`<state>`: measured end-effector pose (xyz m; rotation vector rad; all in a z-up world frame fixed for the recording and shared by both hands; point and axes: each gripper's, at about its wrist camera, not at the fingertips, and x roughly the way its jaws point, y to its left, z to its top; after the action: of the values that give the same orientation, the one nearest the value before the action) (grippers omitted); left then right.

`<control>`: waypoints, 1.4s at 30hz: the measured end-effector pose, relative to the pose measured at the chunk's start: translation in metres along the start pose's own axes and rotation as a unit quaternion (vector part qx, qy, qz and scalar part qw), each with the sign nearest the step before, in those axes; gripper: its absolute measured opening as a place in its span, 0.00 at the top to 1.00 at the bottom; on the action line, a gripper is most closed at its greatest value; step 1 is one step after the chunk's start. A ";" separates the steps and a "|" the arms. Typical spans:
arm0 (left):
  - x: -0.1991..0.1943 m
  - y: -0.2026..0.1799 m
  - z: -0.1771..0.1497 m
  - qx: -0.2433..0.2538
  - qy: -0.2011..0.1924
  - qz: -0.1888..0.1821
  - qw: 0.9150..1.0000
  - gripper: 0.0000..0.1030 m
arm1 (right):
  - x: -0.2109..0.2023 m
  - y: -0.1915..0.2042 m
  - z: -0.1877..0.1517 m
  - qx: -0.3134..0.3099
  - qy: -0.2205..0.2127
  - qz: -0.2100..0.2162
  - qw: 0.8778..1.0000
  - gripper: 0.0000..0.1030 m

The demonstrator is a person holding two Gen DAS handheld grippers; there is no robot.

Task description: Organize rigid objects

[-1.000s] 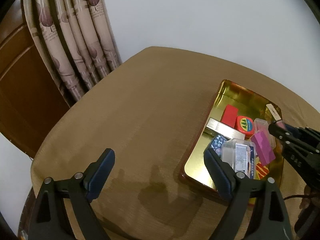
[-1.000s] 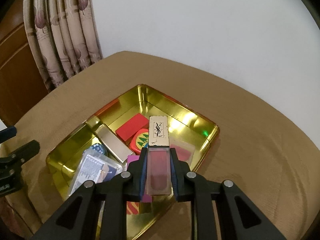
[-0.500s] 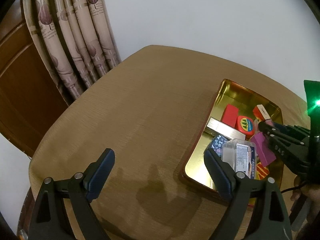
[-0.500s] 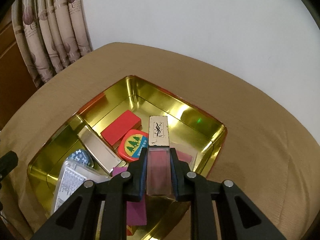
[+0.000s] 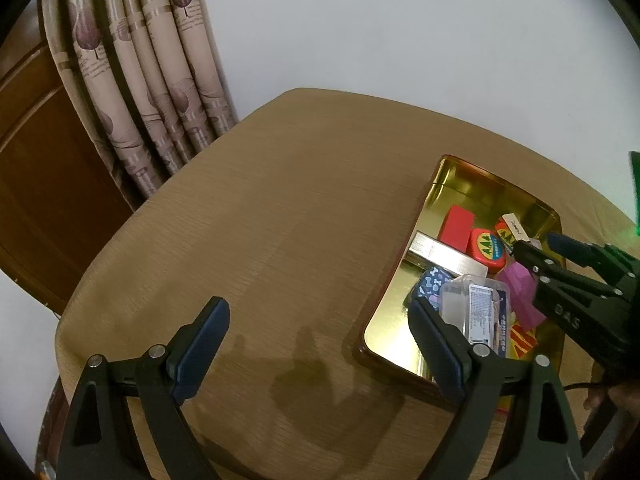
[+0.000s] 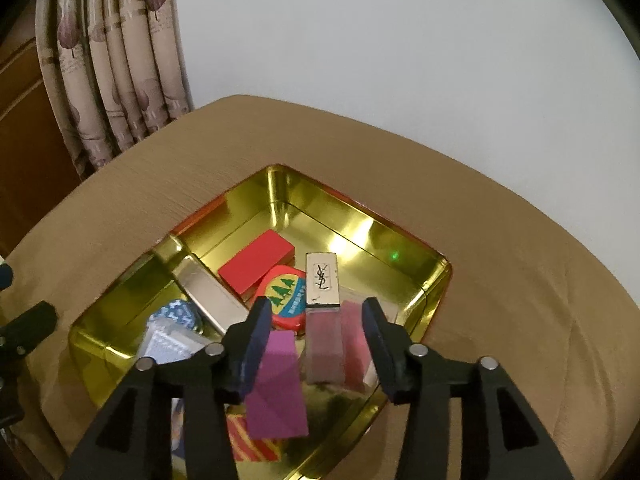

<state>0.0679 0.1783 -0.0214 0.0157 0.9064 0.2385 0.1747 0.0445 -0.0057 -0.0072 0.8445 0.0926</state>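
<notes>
1. The left claw [image 5: 320,344] is nearest in its own view. Its jaws stand wide apart with only the bare brown tablecloth [image 5: 280,208] between them.
2. The right claw [image 6: 316,332] is over the near part of the gold tray [image 6: 360,220]. Its jaws are opening. The lipstick [image 6: 323,320] sits between them, and the pads do not press on it.
3. The lipstick is a long box shape with a shiny gold cap at its far end and a see-through pink body at the near end.
4. Only the right view shows the letters on the cap. The left view shows just the cap tip [image 5: 515,229] poking out past the right claw [image 5: 536,245].
5. A flat purple block [image 6: 276,384] lies just left of the lipstick. A red striped thing [image 6: 250,438] peeks out under it.
6. Farther in are a round red case with green trees [image 6: 286,292], a long silver bar [image 6: 212,300] and a smooth red block [image 6: 256,266].
7. A clear plastic box with a label [image 5: 478,308] and a blue dotted thing [image 5: 430,284] show best in the left view.
8. The tray is shiny like a mirror, with rounded corners.
9. Far left hangs a folded curtain [image 5: 152,92] with leaf prints, beside a plain white wall [image 5: 400,28].
</notes>
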 end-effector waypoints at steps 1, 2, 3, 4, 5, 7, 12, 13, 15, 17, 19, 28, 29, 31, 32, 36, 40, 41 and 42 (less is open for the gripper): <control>-0.001 0.000 0.000 -0.001 -0.001 0.000 1.000 0.14 | -0.004 0.001 -0.001 0.000 -0.002 0.001 1.000 0.49; -0.002 0.000 0.000 -0.001 -0.002 0.000 1.000 0.14 | -0.010 0.002 -0.001 0.000 -0.006 0.003 1.000 0.48; -0.002 0.000 0.000 -0.001 -0.002 -0.001 1.000 0.14 | -0.015 0.003 -0.002 0.000 -0.009 0.002 1.000 0.46; -0.003 0.000 0.000 -0.002 -0.003 -0.001 1.000 0.14 | -0.020 0.005 -0.003 0.000 -0.011 0.002 1.000 0.43; -0.003 0.000 -0.001 -0.002 -0.003 -0.001 1.000 0.14 | -0.027 0.007 -0.005 0.001 -0.014 0.003 1.000 0.42; -0.003 0.000 -0.001 -0.001 -0.003 -0.002 1.000 0.14 | -0.037 0.009 -0.010 0.005 -0.016 0.004 1.000 0.38; -0.005 -0.004 -0.001 0.003 -0.006 -0.001 1.000 0.14 | -0.067 0.018 -0.032 0.010 -0.034 -0.006 0.999 0.36; -0.006 -0.004 -0.002 0.003 -0.006 -0.002 1.000 0.14 | -0.073 0.020 -0.037 0.009 -0.038 -0.007 0.999 0.36; -0.007 -0.006 -0.002 0.004 -0.007 -0.003 1.000 0.14 | -0.079 0.022 -0.042 0.009 -0.043 -0.009 0.999 0.35; -0.009 -0.009 -0.003 0.006 -0.007 -0.006 1.000 0.14 | -0.083 0.023 -0.048 0.008 -0.043 -0.005 0.999 0.35; -0.011 -0.011 -0.004 0.010 -0.011 -0.003 1.000 0.14 | -0.086 0.024 -0.052 0.009 -0.042 -0.006 0.999 0.35; -0.013 -0.016 -0.006 0.017 -0.012 -0.005 1.000 0.14 | -0.088 0.027 -0.062 0.005 -0.039 0.001 0.999 0.35; -0.013 -0.016 -0.006 0.016 -0.012 -0.005 1.000 0.14 | -0.088 0.028 -0.062 0.004 -0.039 0.000 0.999 0.35; -0.013 -0.017 -0.006 0.017 -0.011 -0.007 1.000 0.14 | -0.088 0.030 -0.063 0.001 -0.037 0.001 0.999 0.35; -0.013 -0.017 -0.006 0.016 -0.010 -0.008 1.000 0.14 | -0.087 0.031 -0.064 0.000 -0.037 0.002 0.999 0.35; -0.013 -0.019 -0.006 0.017 -0.010 -0.013 1.000 0.14 | -0.085 0.034 -0.064 -0.003 -0.034 0.001 0.999 0.35; -0.013 -0.020 -0.007 0.020 -0.012 -0.012 1.000 0.13 | -0.082 0.035 -0.067 -0.001 -0.031 0.002 1.000 0.35; -0.012 -0.020 -0.007 0.018 -0.010 -0.016 1.000 0.13 | -0.081 0.035 -0.067 0.000 -0.029 0.002 1.000 0.35; -0.012 -0.018 -0.007 0.016 -0.009 -0.021 1.000 0.13 | -0.080 0.035 -0.067 0.001 -0.028 0.004 1.000 0.35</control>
<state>0.0591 0.1577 -0.0184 0.0290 0.8917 0.1852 0.0685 0.0702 0.0108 0.0014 0.7894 0.0988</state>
